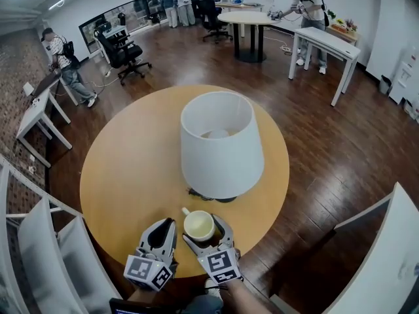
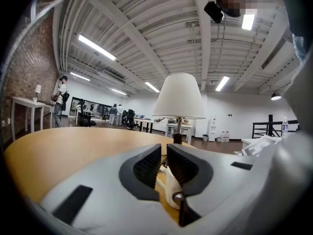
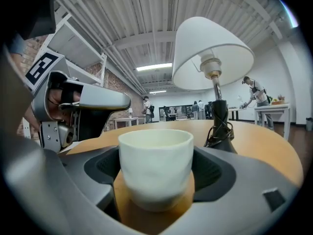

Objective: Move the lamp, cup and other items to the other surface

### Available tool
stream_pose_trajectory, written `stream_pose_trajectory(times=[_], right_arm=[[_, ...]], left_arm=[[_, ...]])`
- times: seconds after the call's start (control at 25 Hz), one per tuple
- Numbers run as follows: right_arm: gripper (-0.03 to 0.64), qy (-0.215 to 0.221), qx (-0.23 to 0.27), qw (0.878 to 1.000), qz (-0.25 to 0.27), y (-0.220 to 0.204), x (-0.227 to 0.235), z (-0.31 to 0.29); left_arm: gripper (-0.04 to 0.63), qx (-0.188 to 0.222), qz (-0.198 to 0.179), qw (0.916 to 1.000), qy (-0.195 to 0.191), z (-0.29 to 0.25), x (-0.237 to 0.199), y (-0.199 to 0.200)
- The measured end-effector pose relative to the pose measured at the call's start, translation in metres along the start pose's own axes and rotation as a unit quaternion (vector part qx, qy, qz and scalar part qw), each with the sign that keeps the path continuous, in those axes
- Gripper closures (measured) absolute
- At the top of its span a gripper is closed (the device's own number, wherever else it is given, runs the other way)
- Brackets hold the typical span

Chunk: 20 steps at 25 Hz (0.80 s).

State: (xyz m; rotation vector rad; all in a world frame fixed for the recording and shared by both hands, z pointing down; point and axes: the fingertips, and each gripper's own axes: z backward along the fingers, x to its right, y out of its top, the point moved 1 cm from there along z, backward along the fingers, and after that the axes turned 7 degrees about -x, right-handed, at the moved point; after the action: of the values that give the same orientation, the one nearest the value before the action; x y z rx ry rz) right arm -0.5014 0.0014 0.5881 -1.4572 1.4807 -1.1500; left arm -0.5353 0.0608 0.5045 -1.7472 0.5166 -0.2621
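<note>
My right gripper (image 1: 204, 233) grasps the small cream ceramic cup (image 1: 198, 226), left gripper (image 1: 165, 225) clenched empty — the white-shaded lamp (image 1: 219, 142) beyond the jaws seems not moved yet.

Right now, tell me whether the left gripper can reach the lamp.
Probably yes: bare table lies between the shut left gripper and the lamp; the cup, in the right gripper, sits off to one side.

The left gripper (image 1: 163, 224) and right gripper (image 1: 200, 226) are pale grey moulded shells with black ribbed pads (image 2: 146, 166). Behind the pads, each carries a cube (image 1: 149, 271) of black-and-white square markers.
</note>
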Motion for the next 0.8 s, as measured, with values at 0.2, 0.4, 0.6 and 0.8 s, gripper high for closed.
stream_pose_trajectory(times=[0.2, 0.4, 0.6, 0.8], right_arm=[[0.156, 0.009, -0.025, 1.000, -0.005, -0.004, -0.002, -0.003], [0.156, 0.005, -0.014, 1.000, -0.007, -0.002, 0.002, 0.015], [0.156, -0.003, 0.014, 1.000, -0.015, 0.026, 0.007, 0.044], [0.193, -0.027, 0.060, 0.997, -0.037, 0.061, 0.021, 0.103]], left_arm=[[0.548, 0.001, -0.002, 1.0000, -0.006, 0.006, 0.015, 0.005], [0.548, 0.006, -0.011, 0.9999, -0.006, 0.016, 0.029, 0.012], [0.548, 0.008, -0.013, 0.9999, -0.006, 0.029, 0.042, 0.023], [0.571, 0.016, -0.015, 0.9989, -0.042, 0.028, 0.081, 0.037]])
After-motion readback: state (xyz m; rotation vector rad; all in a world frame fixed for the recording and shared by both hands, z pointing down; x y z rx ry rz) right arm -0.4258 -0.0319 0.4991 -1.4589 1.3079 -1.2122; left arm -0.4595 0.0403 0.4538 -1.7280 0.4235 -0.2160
